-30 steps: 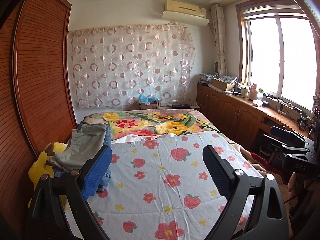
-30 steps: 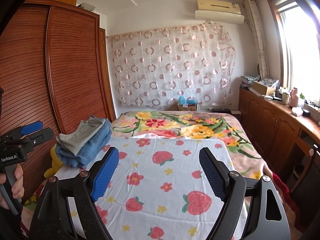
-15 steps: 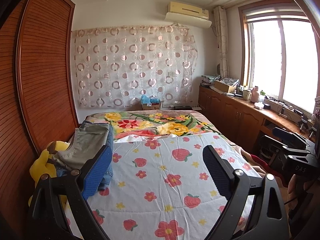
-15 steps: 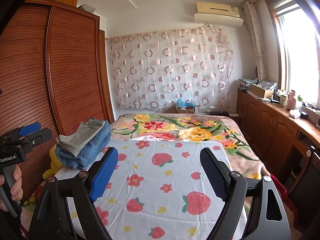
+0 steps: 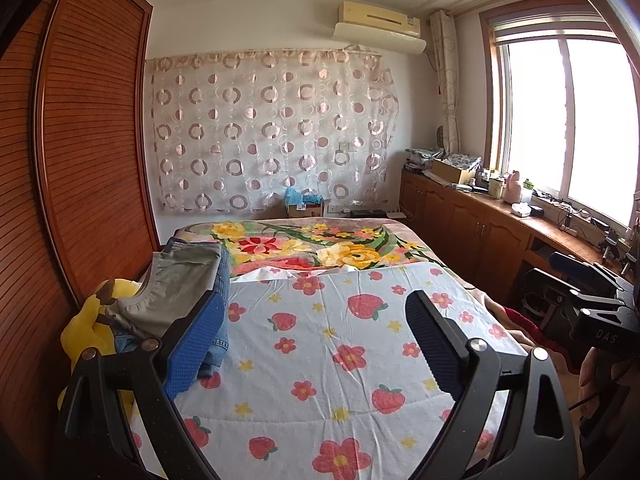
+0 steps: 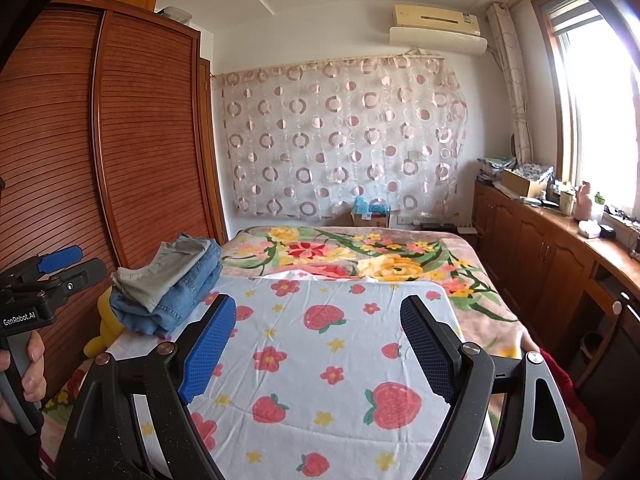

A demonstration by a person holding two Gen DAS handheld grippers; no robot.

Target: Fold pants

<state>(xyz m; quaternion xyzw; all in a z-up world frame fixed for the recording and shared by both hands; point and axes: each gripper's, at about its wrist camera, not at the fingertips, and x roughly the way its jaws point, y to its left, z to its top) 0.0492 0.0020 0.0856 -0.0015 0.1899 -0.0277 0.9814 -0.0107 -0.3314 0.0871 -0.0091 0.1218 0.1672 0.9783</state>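
Pants [image 6: 168, 284] lie folded in a soft stack at the left edge of the bed [image 6: 472, 304], grey-green pair on top of blue denim, against a yellow plush toy [image 5: 86, 324]. My left tool [image 5: 316, 336] and right tool [image 6: 316, 340] both hover above the strawberry-print sheet [image 5: 340, 344] with jaws spread wide and nothing between the blue ribbed pads; the stack sits well apart from the right tool and just behind the left tool's left finger in its view. Risk, as I judge it: the stack rests close to the mattress edge on a rounded, yielding toy, so a sideways nudge could tip it off the bed or slide the smooth upper pair off the coarser denim. Pinching only the top layer would likely undo its folds. Thin and wrinkled, the sheet could bunch under a low pass. No unfolded pants are visible on the bed.
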